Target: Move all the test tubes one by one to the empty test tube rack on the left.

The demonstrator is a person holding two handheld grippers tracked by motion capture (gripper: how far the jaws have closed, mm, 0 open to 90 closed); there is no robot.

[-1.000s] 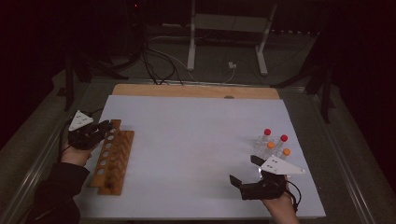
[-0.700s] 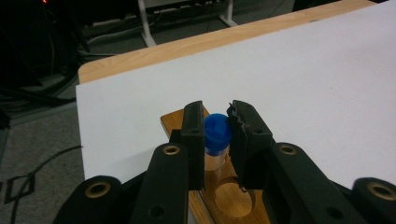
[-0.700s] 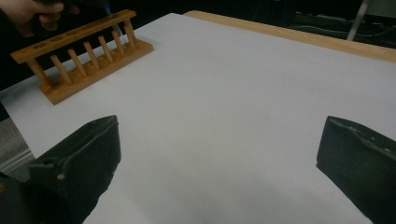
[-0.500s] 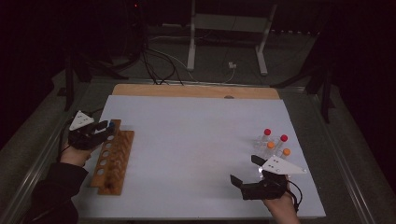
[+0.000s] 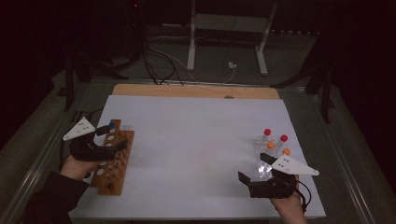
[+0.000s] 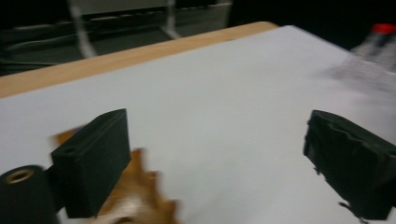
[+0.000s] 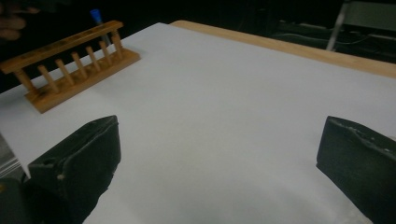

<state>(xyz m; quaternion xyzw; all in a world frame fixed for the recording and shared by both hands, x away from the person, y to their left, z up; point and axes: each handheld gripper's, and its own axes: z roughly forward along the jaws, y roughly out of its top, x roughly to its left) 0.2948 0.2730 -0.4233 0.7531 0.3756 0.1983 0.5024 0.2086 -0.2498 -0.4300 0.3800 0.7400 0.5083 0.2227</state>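
My left gripper (image 5: 109, 140) sits at the lower left of the high view, over the wooden rack (image 5: 112, 158); its jaws have just been opening and now stand wide with nothing between them. One blue-capped tube (image 5: 111, 125) stands in the rack's far end, just above that gripper in the frame. The rack has two rows of holes; I cannot count them surely. My right gripper (image 5: 254, 179) rests at the lower right, jaws spread wide and empty over the white sheet (image 5: 196, 140). Just above it stand four more tubes: two red-capped (image 5: 267, 132) and two orange-capped (image 5: 271, 145), close together, with clear plastic beside them.
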